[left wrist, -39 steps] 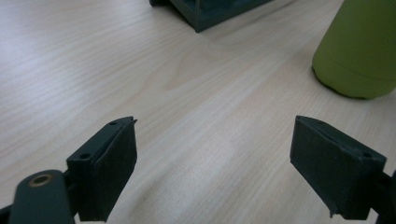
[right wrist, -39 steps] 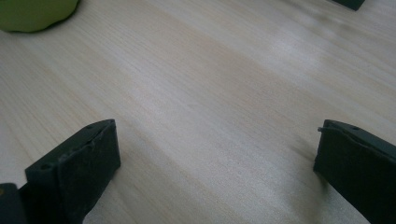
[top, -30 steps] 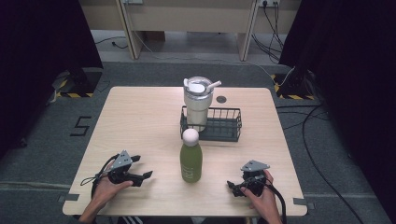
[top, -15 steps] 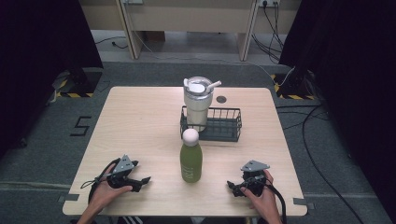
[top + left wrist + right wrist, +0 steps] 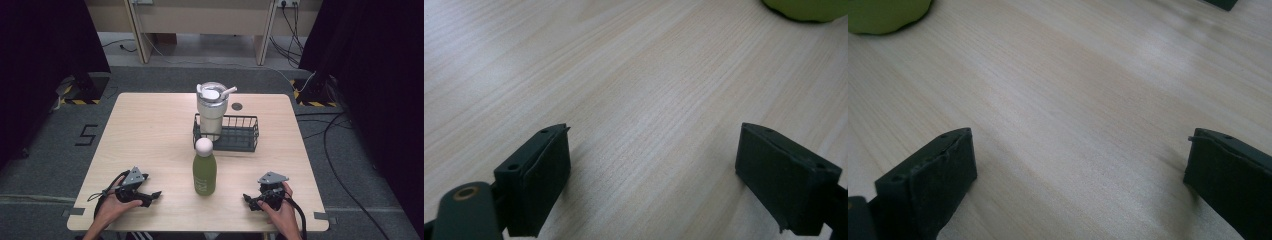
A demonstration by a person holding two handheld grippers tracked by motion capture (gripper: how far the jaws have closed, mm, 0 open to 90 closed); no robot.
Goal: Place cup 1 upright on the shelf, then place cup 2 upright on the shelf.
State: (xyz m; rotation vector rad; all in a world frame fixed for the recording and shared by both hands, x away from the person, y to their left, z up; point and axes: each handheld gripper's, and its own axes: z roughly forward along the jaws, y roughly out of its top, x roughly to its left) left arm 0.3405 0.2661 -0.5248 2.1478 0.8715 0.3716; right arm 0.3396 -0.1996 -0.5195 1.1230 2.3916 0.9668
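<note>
A pale wooden table (image 5: 150,130) bears a green bottle (image 5: 205,172) and a wire basket (image 5: 240,137).

Bare counter (image 5: 150,130) lies open across the left and right of the frame. The green bottle (image 5: 205,170) stands mid-frame between both grippers, the wire basket (image 5: 240,135) and tumbler (image 5: 211,107) just behind it.

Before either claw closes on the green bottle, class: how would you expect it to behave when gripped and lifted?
The green bottle stands tall on a narrow base, so a push near its white cap would probably tip it. Its smooth round body may slip or roll if knocked over. It looks stiff, unlikely to squash.
</note>
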